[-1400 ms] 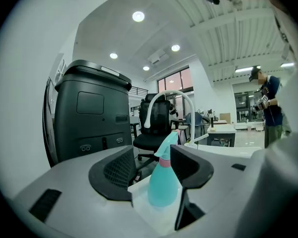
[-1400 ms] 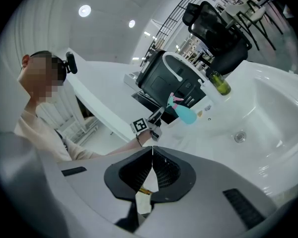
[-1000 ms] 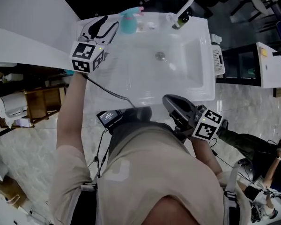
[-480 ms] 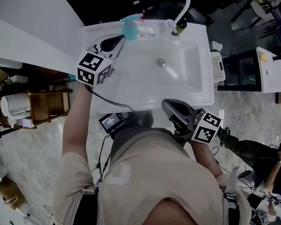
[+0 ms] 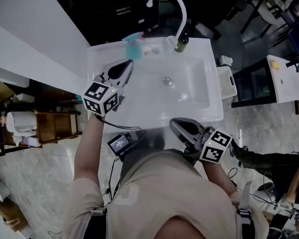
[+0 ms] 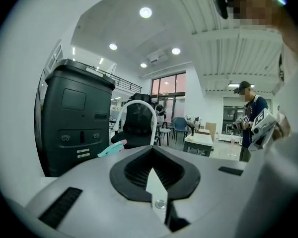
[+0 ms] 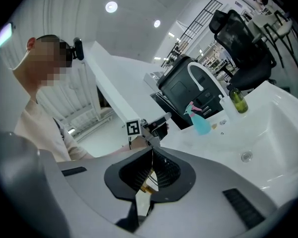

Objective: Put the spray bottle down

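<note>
Sink (image 5: 154, 103) is seen from above, left gripper (image 5: 128, 63) is held over its left side, jaws closed on nothing, right gripper (image 5: 173, 123) is held at the near rim, also closed and empty, bottle (image 5: 133, 46) is stood on the back ledge, clear of both

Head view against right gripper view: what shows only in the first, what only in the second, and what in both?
Only the head view: the white basket beside the sink, and the marker cube on the right hand-held gripper. Only the right gripper view: that hand-held gripper's jaws, closed together, the ceiling lights, and the camera on the person's head. Both: the spray bottle standing on the sink's rim, the white faucet, the green bottle, the drain and the left hand-held gripper.
</note>
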### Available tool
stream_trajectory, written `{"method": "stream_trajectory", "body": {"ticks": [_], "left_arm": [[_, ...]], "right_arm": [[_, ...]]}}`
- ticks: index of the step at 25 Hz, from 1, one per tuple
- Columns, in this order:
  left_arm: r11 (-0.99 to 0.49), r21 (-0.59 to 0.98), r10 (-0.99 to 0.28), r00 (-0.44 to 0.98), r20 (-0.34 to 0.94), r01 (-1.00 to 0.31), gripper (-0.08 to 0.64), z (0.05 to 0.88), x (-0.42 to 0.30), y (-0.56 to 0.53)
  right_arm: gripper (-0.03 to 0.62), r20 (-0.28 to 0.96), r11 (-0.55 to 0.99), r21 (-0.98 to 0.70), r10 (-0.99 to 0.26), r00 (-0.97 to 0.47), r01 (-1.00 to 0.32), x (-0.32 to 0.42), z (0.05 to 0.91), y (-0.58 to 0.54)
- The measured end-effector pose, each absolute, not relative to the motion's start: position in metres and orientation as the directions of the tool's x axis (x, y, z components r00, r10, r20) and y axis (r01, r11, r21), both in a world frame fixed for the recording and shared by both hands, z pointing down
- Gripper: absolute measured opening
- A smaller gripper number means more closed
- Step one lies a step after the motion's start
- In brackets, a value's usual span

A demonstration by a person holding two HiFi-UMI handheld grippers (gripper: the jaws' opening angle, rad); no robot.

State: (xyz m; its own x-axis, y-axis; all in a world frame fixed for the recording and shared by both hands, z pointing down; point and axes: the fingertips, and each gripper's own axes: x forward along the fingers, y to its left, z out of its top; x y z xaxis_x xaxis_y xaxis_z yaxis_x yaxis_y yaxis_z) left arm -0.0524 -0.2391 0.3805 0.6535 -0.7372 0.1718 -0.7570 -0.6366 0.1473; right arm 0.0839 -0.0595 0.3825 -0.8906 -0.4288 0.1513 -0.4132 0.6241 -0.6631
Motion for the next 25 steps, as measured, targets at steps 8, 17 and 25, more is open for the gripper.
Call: {"method": "stream_trajectory", "body": {"ticks": [8,17,25], "left_arm": [[-0.653,0.165,-0.727,0.673,0.136,-0.739,0.009,0.366,-0.039,-0.208],[-0.671,0.052,-0.726,0.669,0.162,-0.74,0.009,0.345,-0.015,-0.175],[-0.642,0.023,-0.753,0.637,0.164,-0.766,0.009,0.331,-0.005,-0.152]], "right_arm": [[0.021,0.071,0.61,-0.703,-0.451,-0.89,-0.366,0.094,0.372,-0.061],[0.021,0.021,0.631,-0.701,-0.447,-0.894,-0.332,0.106,0.368,-0.054],[0.021,-0.019,0.664,-0.685,-0.426,-0.905,-0.298,0.114,0.358,-0.049]]}}
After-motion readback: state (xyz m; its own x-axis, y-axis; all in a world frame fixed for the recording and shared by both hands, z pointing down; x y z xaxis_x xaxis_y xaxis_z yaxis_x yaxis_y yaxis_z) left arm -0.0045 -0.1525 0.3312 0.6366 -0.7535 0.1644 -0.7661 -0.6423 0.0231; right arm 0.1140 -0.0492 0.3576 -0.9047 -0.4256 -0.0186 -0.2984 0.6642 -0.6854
